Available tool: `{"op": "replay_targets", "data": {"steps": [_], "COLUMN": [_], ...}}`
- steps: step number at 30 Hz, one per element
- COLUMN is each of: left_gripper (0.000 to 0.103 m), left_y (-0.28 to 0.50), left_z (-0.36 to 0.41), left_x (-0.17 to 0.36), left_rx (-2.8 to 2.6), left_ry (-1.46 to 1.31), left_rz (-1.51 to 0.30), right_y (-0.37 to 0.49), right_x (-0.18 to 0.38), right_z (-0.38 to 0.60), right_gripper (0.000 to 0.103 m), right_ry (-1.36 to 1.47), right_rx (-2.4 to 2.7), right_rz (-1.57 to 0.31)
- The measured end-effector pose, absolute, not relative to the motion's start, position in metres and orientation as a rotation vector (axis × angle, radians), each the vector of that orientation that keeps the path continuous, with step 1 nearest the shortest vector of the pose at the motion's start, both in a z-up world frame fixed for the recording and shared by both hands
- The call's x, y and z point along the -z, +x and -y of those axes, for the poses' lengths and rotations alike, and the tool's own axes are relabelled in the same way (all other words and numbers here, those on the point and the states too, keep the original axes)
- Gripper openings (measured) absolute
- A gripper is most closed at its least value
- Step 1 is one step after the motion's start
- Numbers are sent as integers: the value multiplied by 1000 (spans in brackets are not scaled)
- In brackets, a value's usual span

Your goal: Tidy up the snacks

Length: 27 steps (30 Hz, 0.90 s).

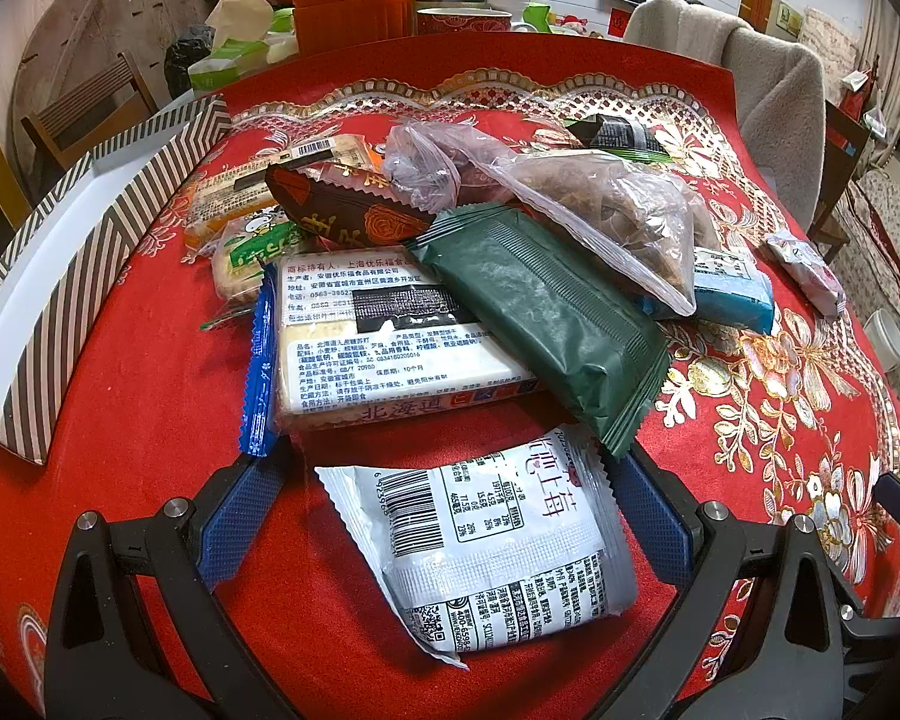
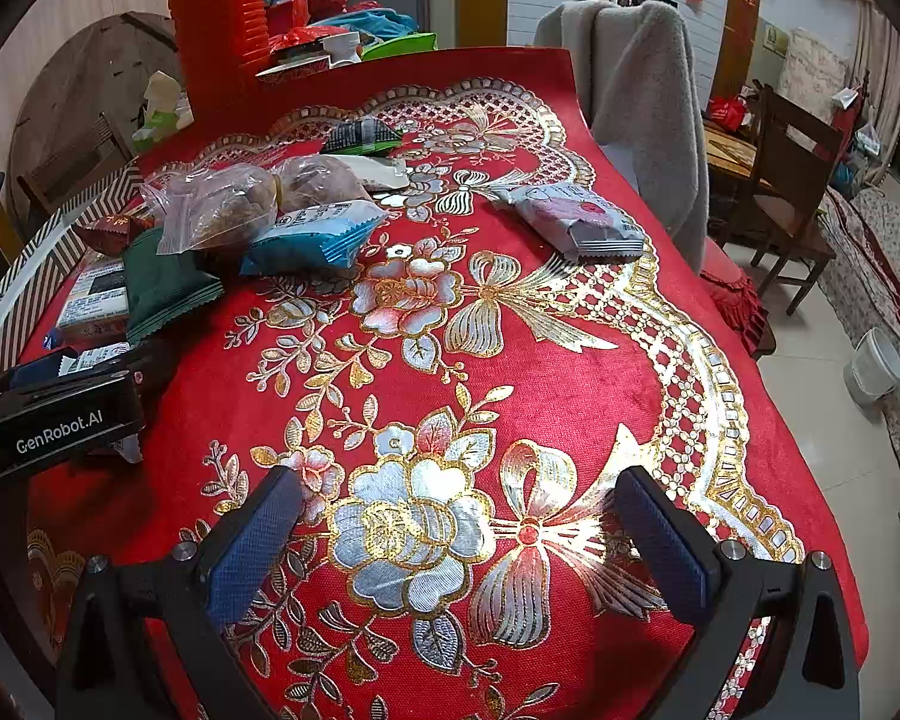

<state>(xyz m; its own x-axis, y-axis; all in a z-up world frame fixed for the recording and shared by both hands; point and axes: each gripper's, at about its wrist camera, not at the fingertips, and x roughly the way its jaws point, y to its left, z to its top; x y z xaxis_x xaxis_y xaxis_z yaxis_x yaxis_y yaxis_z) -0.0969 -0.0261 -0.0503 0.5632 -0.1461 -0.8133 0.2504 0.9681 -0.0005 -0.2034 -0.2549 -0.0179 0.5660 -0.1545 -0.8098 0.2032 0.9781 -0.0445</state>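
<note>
My left gripper (image 1: 450,510) is open and low over the red tablecloth. A white snack packet (image 1: 492,546) with a barcode lies flat between its blue fingers (image 1: 240,516); the right finger is at the packet's edge. Beyond it is a pile of snacks: a white cracker pack (image 1: 378,348), a dark green packet (image 1: 546,324), clear bags (image 1: 600,210), a brown packet (image 1: 342,204) and a blue packet (image 1: 732,294). A striped box (image 1: 90,228) with a white inside stands open at the left. My right gripper (image 2: 456,528) is open over bare cloth, holding nothing.
A pink and white packet (image 2: 582,222) lies alone toward the table's right edge. A stack of red cups (image 2: 219,30) and clutter stand at the far end. A chair with a grey coat (image 2: 648,120) is at the right side. The left gripper's housing (image 2: 54,420) shows at left.
</note>
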Motion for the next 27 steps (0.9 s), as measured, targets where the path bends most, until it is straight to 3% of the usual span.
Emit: {"op": "replay_targets", "data": {"steps": [27], "left_gripper": [103], "left_y": [-97], "left_z": [26], "left_x": [50], "left_rx": [234], "left_ry": [120], "left_rz": [-945], "right_y": [-195], "right_x": [16], "right_z": [248], "right_gripper": [103], "right_ry": [114], "right_rx": [324], "right_rz": [-941]}}
